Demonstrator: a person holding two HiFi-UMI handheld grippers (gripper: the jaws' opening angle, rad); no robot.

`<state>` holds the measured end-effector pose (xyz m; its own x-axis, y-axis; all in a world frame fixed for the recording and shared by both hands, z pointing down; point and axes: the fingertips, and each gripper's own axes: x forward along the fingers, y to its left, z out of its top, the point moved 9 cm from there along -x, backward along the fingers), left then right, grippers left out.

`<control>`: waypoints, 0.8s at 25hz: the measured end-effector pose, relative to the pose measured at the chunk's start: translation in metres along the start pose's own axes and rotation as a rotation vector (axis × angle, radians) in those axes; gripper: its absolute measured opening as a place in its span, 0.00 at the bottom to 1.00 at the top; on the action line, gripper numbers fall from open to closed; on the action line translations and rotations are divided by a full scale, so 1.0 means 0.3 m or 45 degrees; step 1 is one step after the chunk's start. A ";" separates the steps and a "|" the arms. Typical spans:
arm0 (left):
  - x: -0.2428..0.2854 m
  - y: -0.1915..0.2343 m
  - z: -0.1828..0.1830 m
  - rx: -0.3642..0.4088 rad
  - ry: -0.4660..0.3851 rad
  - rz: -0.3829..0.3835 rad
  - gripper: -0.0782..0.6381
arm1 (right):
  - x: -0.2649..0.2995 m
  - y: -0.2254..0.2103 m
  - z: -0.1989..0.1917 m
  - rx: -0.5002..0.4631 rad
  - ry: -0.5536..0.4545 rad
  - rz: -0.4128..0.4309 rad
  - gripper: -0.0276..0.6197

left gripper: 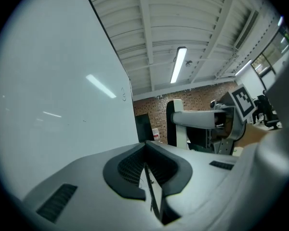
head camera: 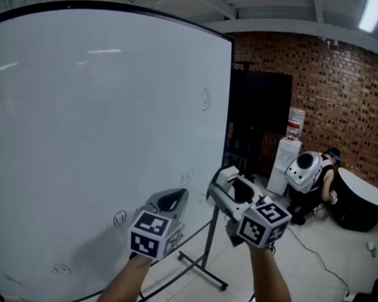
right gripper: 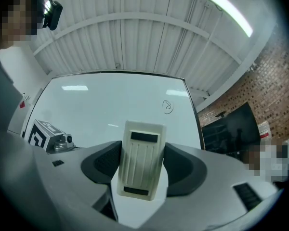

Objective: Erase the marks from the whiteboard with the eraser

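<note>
The right gripper (head camera: pixel 225 182) pinches the cream eraser (right gripper: pixel 140 160) upright between its jaws, close to the whiteboard (head camera: pixel 82 118). One small mark (head camera: pixel 186 177) lies just left of its tip and a looped mark (right gripper: pixel 167 106) sits ahead and above. The left gripper (left gripper: pixel 147 170), low beside it, has its jaws pressed together on nothing. The wipe will likely go best if the eraser's face meets the board flat, with even pressure and overlapping strokes across each mark.

Pale grey left gripper (head camera: pixel 171 201) and right gripper (head camera: pixel 222 182) bear black-and-white marker cubes (head camera: pixel 152 233).
</note>
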<state>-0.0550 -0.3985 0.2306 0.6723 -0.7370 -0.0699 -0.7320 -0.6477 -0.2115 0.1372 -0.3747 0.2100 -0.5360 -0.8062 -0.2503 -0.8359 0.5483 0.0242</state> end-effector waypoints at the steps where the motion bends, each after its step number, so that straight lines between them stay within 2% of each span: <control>1: 0.016 0.014 0.010 0.011 -0.001 0.004 0.11 | 0.021 -0.013 0.007 0.004 -0.013 0.004 0.46; 7: 0.100 0.051 0.092 0.017 -0.060 0.005 0.11 | 0.118 -0.126 0.088 -0.004 -0.119 0.067 0.46; 9: 0.135 0.046 0.126 0.038 -0.078 0.044 0.11 | 0.146 -0.181 0.123 -0.025 -0.149 0.109 0.46; 15: 0.273 0.025 0.212 0.104 -0.073 0.273 0.11 | 0.287 -0.380 0.243 -0.092 -0.206 0.292 0.46; 20: 0.339 0.025 0.258 0.157 -0.037 0.504 0.11 | 0.416 -0.443 0.302 -0.152 -0.222 0.434 0.46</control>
<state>0.0166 -0.4632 0.1466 0.3457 -0.9175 -0.1965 -0.9170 -0.2860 -0.2782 0.1921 -0.5280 0.0878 -0.7657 -0.5272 -0.3685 -0.6269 0.7398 0.2443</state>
